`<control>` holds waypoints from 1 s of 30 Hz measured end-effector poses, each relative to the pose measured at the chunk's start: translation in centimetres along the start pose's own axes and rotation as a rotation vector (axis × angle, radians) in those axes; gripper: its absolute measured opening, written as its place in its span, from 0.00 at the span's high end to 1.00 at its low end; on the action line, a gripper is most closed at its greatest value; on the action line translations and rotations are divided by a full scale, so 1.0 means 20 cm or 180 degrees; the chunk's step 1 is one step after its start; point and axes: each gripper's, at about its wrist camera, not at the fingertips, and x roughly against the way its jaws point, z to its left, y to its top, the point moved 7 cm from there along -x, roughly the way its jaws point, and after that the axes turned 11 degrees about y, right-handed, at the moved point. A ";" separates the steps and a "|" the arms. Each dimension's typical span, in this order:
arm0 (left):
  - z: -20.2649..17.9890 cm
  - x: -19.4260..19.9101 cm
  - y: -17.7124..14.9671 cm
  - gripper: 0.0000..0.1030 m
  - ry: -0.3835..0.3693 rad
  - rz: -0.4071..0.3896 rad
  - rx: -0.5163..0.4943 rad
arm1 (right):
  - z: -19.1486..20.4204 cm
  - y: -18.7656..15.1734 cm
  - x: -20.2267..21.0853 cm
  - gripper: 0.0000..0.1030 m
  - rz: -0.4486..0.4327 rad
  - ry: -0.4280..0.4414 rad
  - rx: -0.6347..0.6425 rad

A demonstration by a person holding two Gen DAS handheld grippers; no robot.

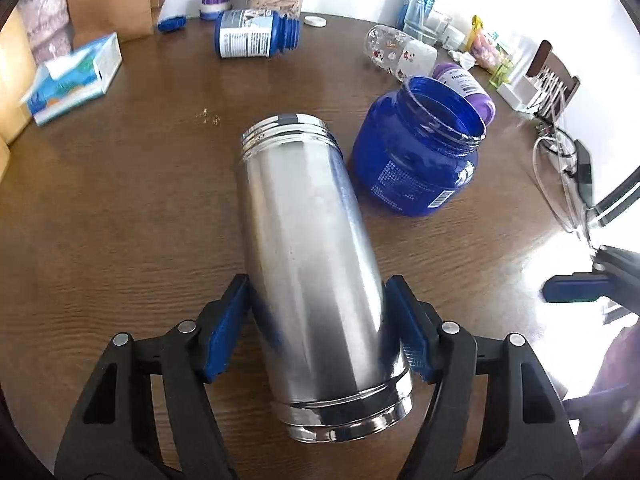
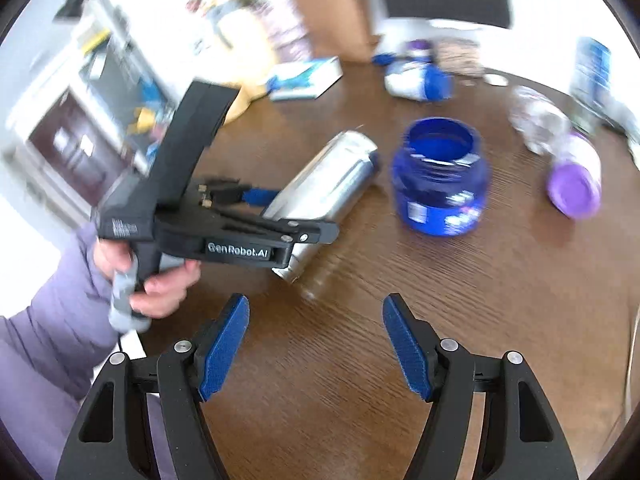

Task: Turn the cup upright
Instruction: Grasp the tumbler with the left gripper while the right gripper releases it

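The left gripper (image 1: 318,328) clamps the lying steel cup (image 1: 312,264) near its base, the right gripper (image 2: 316,346) gapes empty — slick metal could slip mid-flip, knocking the blue jar (image 1: 416,152).

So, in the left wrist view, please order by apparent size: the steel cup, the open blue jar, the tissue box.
1. Steel cup, though it is nearest the camera.
2. Open blue jar.
3. Tissue box, close to the jar in apparent size.

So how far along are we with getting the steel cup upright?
Done: the left gripper has its fingers around the steel cup, near its base. In hand: the cup is tilted, not upright; whether it touches the table is unclear. Left: stand it up and let go. The right gripper is open and empty.
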 end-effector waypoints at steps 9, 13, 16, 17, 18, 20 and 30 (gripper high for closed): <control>-0.05 0.14 -0.25 0.38 0.0094 -0.0147 0.0130 | -0.05 -0.12 0.10 0.29 -0.0311 0.0106 -0.0307; -0.08 0.22 -0.40 0.38 0.0029 -0.0173 0.0016 | -0.03 -0.14 0.01 0.29 -0.0284 0.0247 -0.0460; -0.12 0.27 -0.51 0.37 -0.0070 -0.0124 -0.0111 | 0.01 -0.14 -0.05 0.29 -0.0283 0.0435 -0.0605; -0.14 0.29 -0.53 0.37 -0.0069 -0.0118 -0.0162 | 0.03 -0.14 -0.08 0.29 -0.0272 0.0479 -0.0636; -0.15 0.29 -0.53 0.37 -0.0086 -0.0130 -0.0179 | 0.05 -0.14 -0.10 0.29 -0.0259 0.0557 -0.0668; -0.17 0.29 -0.53 0.31 -0.0182 -0.0136 -0.0205 | 0.06 -0.14 -0.15 0.29 -0.0245 0.0626 -0.0717; -0.17 0.36 -0.53 0.40 -0.0317 -0.0532 -0.0156 | 0.01 -0.14 -0.26 0.23 -0.0130 0.0768 -0.1098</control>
